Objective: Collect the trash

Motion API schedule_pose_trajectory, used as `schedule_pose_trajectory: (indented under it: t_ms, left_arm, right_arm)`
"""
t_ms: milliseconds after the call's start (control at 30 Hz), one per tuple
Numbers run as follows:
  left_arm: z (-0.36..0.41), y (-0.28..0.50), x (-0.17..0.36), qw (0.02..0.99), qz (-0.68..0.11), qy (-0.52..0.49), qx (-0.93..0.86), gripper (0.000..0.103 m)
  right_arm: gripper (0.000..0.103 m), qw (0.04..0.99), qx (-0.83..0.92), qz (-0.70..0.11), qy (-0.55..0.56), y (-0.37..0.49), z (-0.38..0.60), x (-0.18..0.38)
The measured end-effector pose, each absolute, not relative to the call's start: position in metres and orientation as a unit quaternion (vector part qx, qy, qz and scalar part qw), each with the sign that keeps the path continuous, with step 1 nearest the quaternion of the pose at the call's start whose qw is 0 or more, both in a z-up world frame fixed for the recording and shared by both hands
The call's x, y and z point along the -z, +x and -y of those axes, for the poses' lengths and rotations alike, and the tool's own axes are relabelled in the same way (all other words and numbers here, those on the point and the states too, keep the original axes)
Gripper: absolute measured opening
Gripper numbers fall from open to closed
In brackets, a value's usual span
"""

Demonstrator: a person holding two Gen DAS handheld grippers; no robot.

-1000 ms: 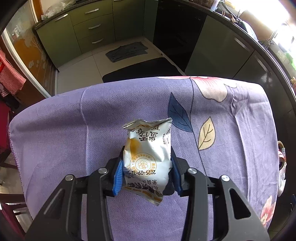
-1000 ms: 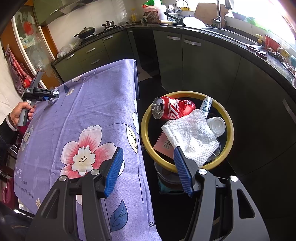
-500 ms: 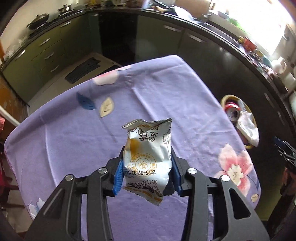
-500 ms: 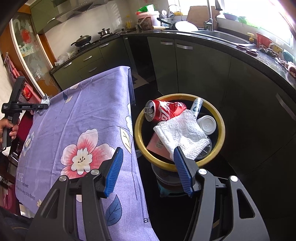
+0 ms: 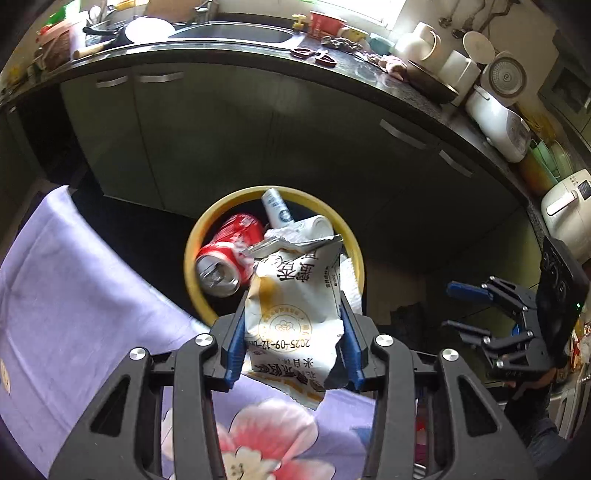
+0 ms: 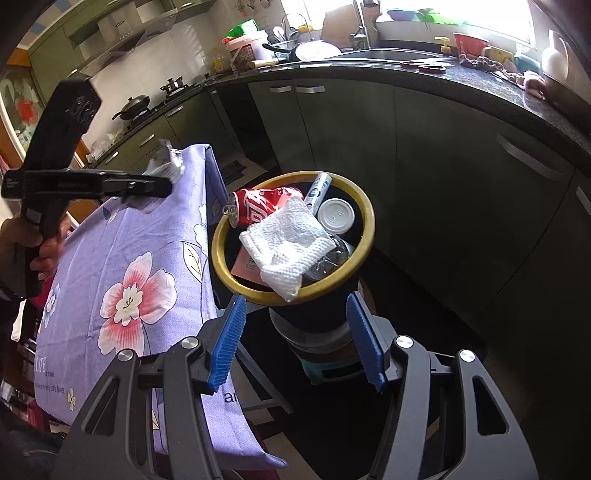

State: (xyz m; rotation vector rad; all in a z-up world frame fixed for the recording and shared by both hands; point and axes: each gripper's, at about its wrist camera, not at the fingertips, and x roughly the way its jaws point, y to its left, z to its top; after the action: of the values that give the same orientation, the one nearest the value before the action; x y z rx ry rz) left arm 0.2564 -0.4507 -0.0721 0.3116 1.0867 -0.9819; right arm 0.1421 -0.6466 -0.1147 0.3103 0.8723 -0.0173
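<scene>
Now your left gripper (image 5: 291, 341) holds the snack wrapper (image 5: 293, 314) near the yellow-rimmed bin (image 5: 192, 258).
It looks light and crinkly, so grip mid-body; your right gripper (image 6: 297, 347) is wide, empty.

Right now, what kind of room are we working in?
A home kitchen, most likely: a sink set in a dark countertop, a wok on the stove, and a rice cooker by the window.
</scene>
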Motion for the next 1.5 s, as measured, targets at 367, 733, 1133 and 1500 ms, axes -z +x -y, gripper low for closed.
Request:
schedule_pose_trajectory:
  t_ms: [367, 733, 1133, 1500]
  left_arm:
    - [0.526, 0.297, 0.145, 0.711, -0.566, 0.115, 0.4, 0.05]
    - [0.505, 0.313, 0.145, 0.73, -0.572, 0.059, 0.369, 0.068]
    - [0.359, 0.216, 0.036, 0.843, -0.377, 0.027, 0.383, 0.094]
    - [0.167, 0.063, -0.007, 0.959, -0.213, 0.027, 0.186, 0.096]
  right_arm:
    - [0.057, 0.887, 0.014, -0.427, 0.178, 0.131, 0.669, 0.132]
    - [0.057, 0.89, -0.002, -0.42, 0.179, 0.131, 0.662, 0.13]
    - [0.058, 0.894, -0.036, -0.405, 0.187, 0.12, 0.635, 0.124]
    - [0.081, 0.914, -0.098, -0.377, 0.112, 0.112, 0.553, 0.093]
